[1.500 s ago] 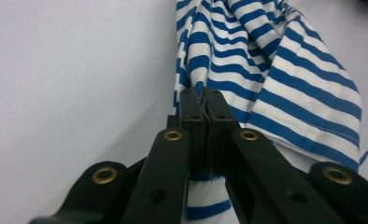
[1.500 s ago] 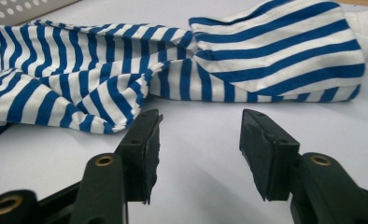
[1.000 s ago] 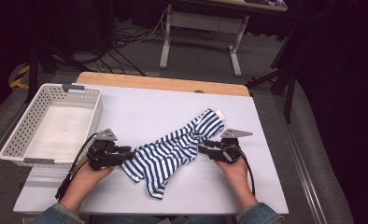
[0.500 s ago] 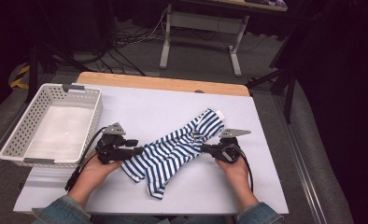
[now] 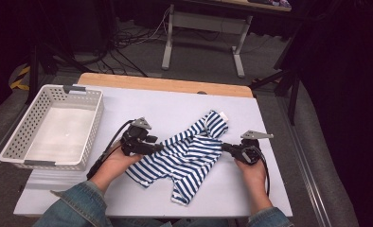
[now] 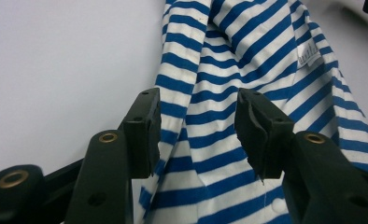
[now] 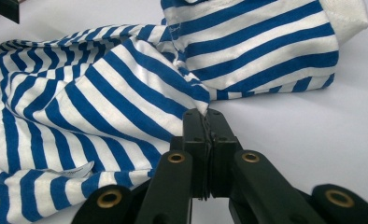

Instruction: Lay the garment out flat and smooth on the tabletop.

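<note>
Striped shirt point(image 5: 187, 158) crumpled at centre frame, soft, light, floppy; right gripper point(image 7: 205, 122) pinched on its right edge; left gripper point(image 6: 196, 126) half open astride left edge, jaws just opening; best grabbed at hems.

Denim sleeves point(image 5: 75, 208); black gripper point(image 6: 196, 130) with brass rivets.

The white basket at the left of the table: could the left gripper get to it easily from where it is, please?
Probably yes. The left gripper stands open over the striped shirt, pads not pressing on it, and bare table lies between it and the basket.
</note>
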Tool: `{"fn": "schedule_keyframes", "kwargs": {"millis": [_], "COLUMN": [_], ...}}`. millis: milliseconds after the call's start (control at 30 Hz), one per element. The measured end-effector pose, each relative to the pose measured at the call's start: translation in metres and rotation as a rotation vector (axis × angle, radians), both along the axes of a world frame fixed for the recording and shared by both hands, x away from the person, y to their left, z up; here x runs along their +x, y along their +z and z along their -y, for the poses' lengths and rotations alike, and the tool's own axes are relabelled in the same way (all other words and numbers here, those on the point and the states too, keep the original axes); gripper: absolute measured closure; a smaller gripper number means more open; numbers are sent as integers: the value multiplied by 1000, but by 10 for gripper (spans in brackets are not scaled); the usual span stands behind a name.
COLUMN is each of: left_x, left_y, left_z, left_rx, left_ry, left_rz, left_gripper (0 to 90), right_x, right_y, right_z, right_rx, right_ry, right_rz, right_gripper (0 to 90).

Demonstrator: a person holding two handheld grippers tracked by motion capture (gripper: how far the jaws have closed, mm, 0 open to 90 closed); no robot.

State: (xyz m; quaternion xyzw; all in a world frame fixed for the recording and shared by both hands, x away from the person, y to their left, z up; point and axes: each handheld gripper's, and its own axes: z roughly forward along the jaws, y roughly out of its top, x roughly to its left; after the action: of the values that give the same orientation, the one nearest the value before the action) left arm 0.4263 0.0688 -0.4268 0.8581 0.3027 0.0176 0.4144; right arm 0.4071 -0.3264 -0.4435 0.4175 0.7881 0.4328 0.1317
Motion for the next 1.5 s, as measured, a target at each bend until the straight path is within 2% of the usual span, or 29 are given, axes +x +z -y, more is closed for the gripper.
{"fn": "schedule_keyframes", "kwargs": {"millis": [167, 267, 400, 467, 500, 533, 633, 700, 767, 900, 933, 1167, 1233, 1333, 1400, 1500], "left_x": [7, 12, 16, 17, 19, 20, 22, 22, 24, 24, 25, 27, 28, 29, 31, 32], "left_y": [-5, -9, -15, -16, -17, -17, -16, -13, -7, -1, 2, 6, 7, 8, 9, 9], "left_z": [17, 23, 28, 28, 28, 27, 25, 21, 14, 5, 0, -15, -18, -22, -25, -29], "left_rx": [45, 77, 143, 154, 177, 181, 166, 151, 106, 75, 55, 33, 38, 24, 23, 25], "left_ry": [-29, -31, -16, -8, 6, 18, 34, 55, 74, 93, 107, 136, 140, 168, 185, 207], "left_rz": [15, 16, 45, 49, 43, 37, 16, 12, 11, 10, 3, 0, 4, 7, 12, 22], "left_gripper": [517, 517, 517, 586, 674, 723, 841, 860, 860, 859, 858, 855, 856, 858, 860, 861], "right_x": [0, 0, 0, 0, 0, 0, 0, 2, 3, 6, 7, 16, 18, 24, 31, 37], "right_y": [-1, -2, -3, -3, -3, -2, -1, -1, 0, 4, 4, 8, 9, 12, 16, 19], "right_z": [-2, -1, -1, -1, -1, -1, 0, -1, 0, 1, 1, 6, 7, 10, 11, 10], "right_rx": [-6, 3, 14, 15, 16, 16, 18, 13, 12, 5, 4, -11, -10, -12, 0, -11], "right_ry": [2, 9, 13, 14, 17, 20, 24, 26, 29, 30, 29, 23, 19, 0, -17, -23], "right_rz": [3, 4, -6, -7, -2, -1, 4, 6, 5, 11, 10, 10, 8, 15, 15, 26], "right_gripper": [887, 886, 885, 885, 885, 885, 885, 886, 886, 887, 887, 891, 891, 892, 892, 893]}}
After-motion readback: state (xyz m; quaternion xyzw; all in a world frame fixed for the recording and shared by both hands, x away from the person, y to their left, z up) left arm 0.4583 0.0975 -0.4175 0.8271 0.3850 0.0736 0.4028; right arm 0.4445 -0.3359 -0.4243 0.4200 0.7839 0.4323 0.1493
